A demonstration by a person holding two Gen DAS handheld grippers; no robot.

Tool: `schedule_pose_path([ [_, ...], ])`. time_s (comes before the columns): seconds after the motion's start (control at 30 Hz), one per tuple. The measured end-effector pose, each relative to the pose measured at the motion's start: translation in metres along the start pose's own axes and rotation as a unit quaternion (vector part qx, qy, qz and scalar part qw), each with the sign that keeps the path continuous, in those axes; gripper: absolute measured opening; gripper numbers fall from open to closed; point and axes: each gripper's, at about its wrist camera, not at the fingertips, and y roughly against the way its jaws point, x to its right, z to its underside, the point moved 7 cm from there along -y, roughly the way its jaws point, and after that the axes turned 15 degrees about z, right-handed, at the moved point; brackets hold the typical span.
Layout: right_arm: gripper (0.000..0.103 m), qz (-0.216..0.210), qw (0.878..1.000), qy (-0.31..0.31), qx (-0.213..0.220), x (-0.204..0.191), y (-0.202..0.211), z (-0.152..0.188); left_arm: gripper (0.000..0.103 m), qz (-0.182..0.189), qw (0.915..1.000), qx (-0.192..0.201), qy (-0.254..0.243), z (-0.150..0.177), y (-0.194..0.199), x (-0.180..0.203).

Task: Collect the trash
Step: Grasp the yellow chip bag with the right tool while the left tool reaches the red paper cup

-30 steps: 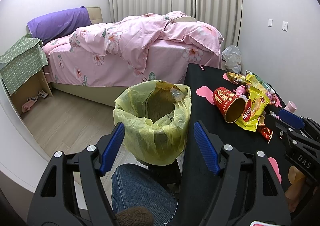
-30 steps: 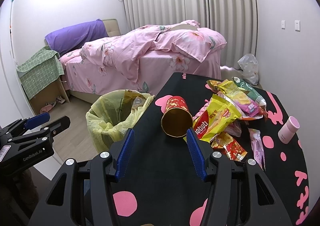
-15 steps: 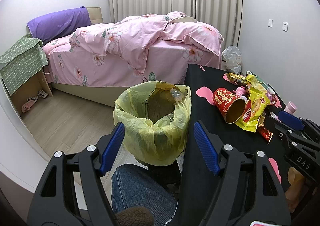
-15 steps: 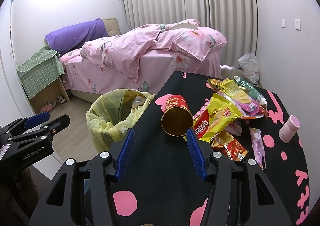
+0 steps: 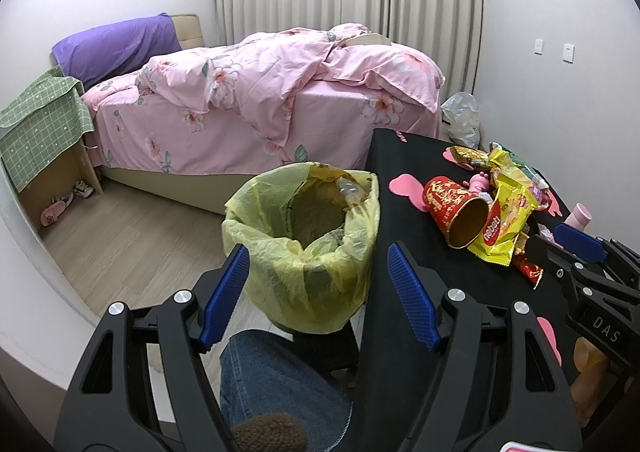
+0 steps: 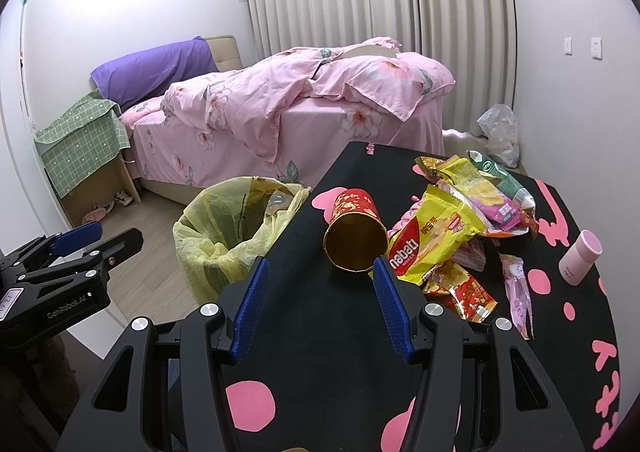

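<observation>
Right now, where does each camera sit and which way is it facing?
Left wrist: on the left gripper, tilted down at the bin beside the table; open blue fingers and a jeans knee show.
Right wrist: on the right gripper, tilted down over the table at the red cup and wrappers; open fingers show.
Shared: bin, cup, wrappers, bed, each other's gripper.

Red-gold paper cup (image 6: 354,236) tipped on its side on black bench (image 6: 320,332), open mouth toward camera. Yellow wafer wrapper (image 6: 434,238) touching its right. More crumpled snack wrappers (image 6: 480,191) piled behind. Yellow-lined bin (image 6: 232,228) beside bench's left edge.
</observation>
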Motion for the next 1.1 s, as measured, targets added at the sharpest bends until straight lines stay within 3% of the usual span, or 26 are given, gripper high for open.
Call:
schedule_pose_path([
  [0.1,0.051,0.016,1.0,-0.004,0.0,0.016,-0.005,0.0,0.068,0.013,0.9999,0.002,-0.01,-0.004,-0.012,0.007],
  [0.27,0.051,0.079,0.996,-0.028,0.003,0.078,-0.01,0.001,0.069,0.087,0.9958,-0.021,-0.017,-0.009,-0.05,0.032],
  [0.5,0.051,0.14,0.986,-0.086,-0.028,0.161,-0.027,0.02,0.074,0.192,0.9803,-0.047,-0.007,-0.026,-0.11,0.081],
  [0.63,0.051,0.111,0.987,-0.102,-0.058,0.163,-0.046,0.03,0.074,0.203,0.9764,-0.073,-0.01,-0.042,-0.138,0.099],
  [0.83,0.051,0.012,0.991,-0.1,-0.085,0.123,-0.084,0.017,0.074,0.164,0.9847,-0.055,0.024,-0.05,-0.144,0.065],
  [0.93,0.051,0.0,0.991,-0.089,-0.099,0.107,-0.114,0.008,0.074,0.161,0.9845,-0.06,0.038,-0.042,-0.148,0.05],
  [0.97,0.049,-0.005,0.99,-0.09,-0.106,0.104,-0.124,0.006,0.074,0.162,0.984,-0.063,0.042,-0.039,-0.15,0.046],
  [1.07,0.024,-0.033,0.987,-0.092,-0.129,0.097,-0.149,0.003,0.074,0.175,0.9808,-0.073,0.045,-0.033,-0.153,0.044],
  [1.1,0.022,-0.036,0.987,-0.093,-0.126,0.097,-0.148,0.002,0.074,0.18,0.9798,-0.074,0.045,-0.032,-0.154,0.045],
])
